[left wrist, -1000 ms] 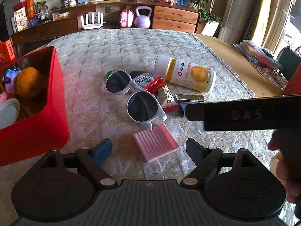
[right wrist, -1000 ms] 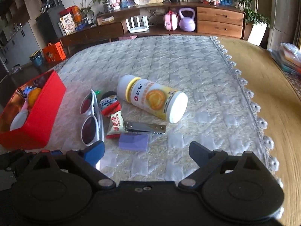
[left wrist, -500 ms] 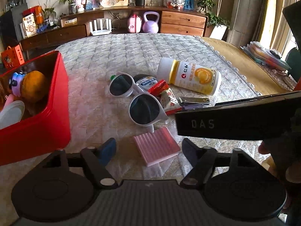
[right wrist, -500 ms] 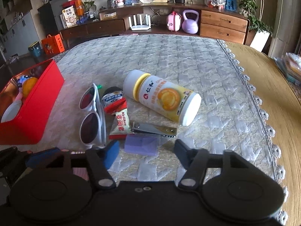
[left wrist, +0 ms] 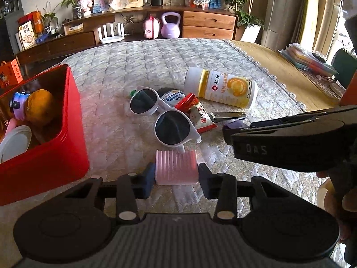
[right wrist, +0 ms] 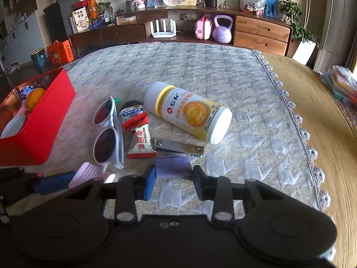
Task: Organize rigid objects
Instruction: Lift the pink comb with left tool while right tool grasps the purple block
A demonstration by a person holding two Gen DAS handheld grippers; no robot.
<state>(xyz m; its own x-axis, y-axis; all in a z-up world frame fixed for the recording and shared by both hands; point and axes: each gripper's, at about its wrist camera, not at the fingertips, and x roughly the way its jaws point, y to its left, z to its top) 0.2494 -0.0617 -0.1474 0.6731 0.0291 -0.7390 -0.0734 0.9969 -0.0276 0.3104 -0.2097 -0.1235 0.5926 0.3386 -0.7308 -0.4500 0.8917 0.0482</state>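
Now my left gripper (left wrist: 176, 176) pinches the pink block (left wrist: 176, 167) on the cloth and my right gripper (right wrist: 172, 178) pinches the purple block (right wrist: 173, 167) — risk: sunglasses (left wrist: 162, 116) touching the pink block could drag when lifted.

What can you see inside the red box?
Inside the red box: an orange fruit, a purple toy and a white lid. Its near wall hides anything lower down.
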